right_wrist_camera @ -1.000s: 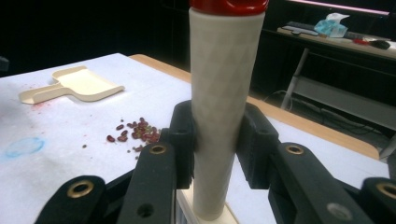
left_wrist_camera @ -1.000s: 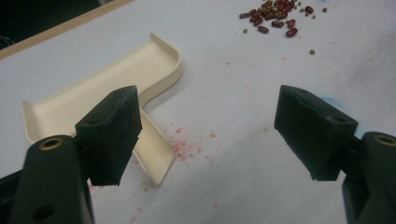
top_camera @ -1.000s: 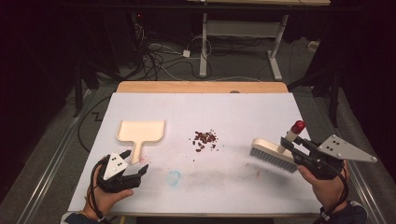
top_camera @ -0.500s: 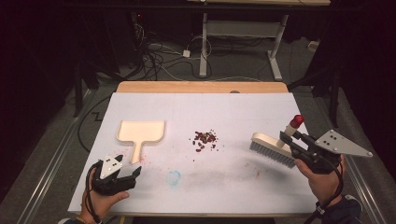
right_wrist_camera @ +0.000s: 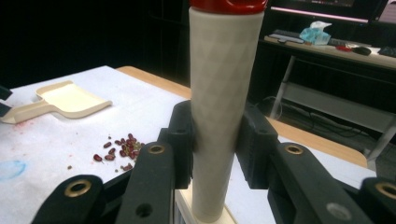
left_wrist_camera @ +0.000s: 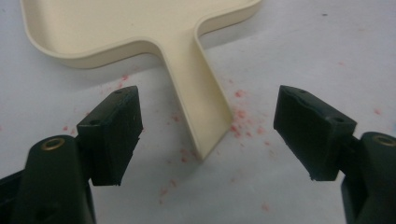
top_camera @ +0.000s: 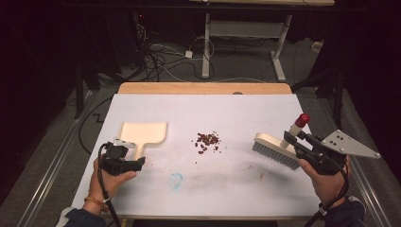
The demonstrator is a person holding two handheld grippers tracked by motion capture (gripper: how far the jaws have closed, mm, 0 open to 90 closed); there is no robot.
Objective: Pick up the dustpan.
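A cream dustpan (top_camera: 144, 132) lies flat at the table's left, its handle pointing toward me. My left gripper (top_camera: 135, 163) is open at the handle's end. In the left gripper view the handle (left_wrist_camera: 201, 107) lies between the jaws of the left gripper (left_wrist_camera: 208, 121), and neither pad touches it. A small pile of red-brown beans (top_camera: 207, 140) sits mid-table. At the right, my right gripper (top_camera: 302, 142) is shut on the upright, red-capped handle (right_wrist_camera: 224, 93) of a white brush (top_camera: 274, 149), whose bristles rest on the table.
White paper covers the table, with a blue stain (top_camera: 176, 179) near the front and faint red smears around it. A wooden strip (top_camera: 203, 88) edges the far side. Beyond it stand a desk frame (top_camera: 246, 33) and floor cables.
My left hand has moved forward to the dustpan handle, so its jaws now flank the handle's end. The right gripper and the brush have stayed put.
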